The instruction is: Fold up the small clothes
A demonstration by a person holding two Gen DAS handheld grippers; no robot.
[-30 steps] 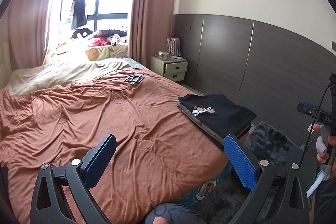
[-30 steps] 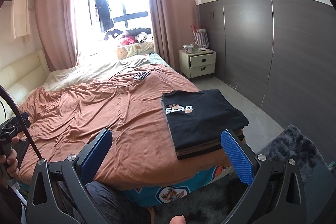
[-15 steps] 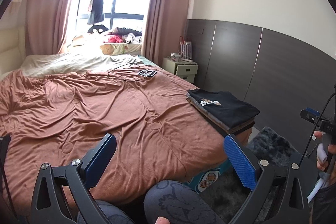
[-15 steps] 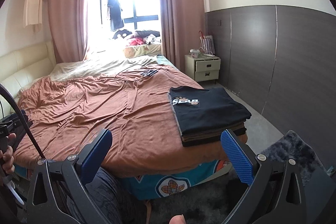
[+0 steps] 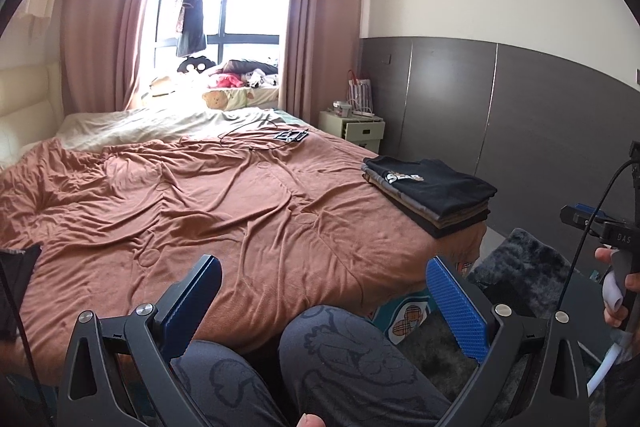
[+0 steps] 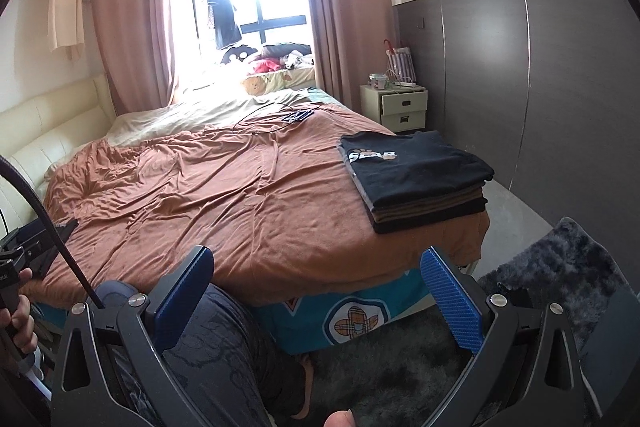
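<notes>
Room: bedroom with a cream headboard (image 6: 48, 131) at the left, a bright window (image 5: 224, 7) between pink curtains (image 5: 320, 7) at the back, dark wall panels (image 6: 560, 87) at the right.
Surface: wide bed under a rumpled rust-brown blanket (image 5: 200, 195), a pale sheet (image 5: 160, 127) showing at its far end.
On the bed, left to right: a thin black cable (image 5: 248, 131) looping beside a small dark device (image 5: 292, 135) far back; one stack of folded clothes (image 6: 416, 179) at the right edge near the foot corner.
Stack count: one pile, several layers, a black shirt with a white print on top; exact number of layers hard to tell.
Other counts: one two-drawer nightstand (image 6: 400, 107) by the right wall, one dark shaggy rug (image 6: 568, 275) on the floor beside the bed, one dark garment hanging at the window (image 5: 192, 11).
Person: two knees in grey patterned trousers (image 5: 340, 355) at the foot of the bed.
Left gripper (image 5: 324, 303): blue pads spread wide, released, nothing between them, held over the knees.
Right gripper (image 6: 320, 299): likewise spread and empty, at the bed's foot edge, the stack beyond its right finger.
Change from half a second ago: both cameras sit lower and farther back, more of the trousers in view; stack and blanket lie as they did.
</notes>
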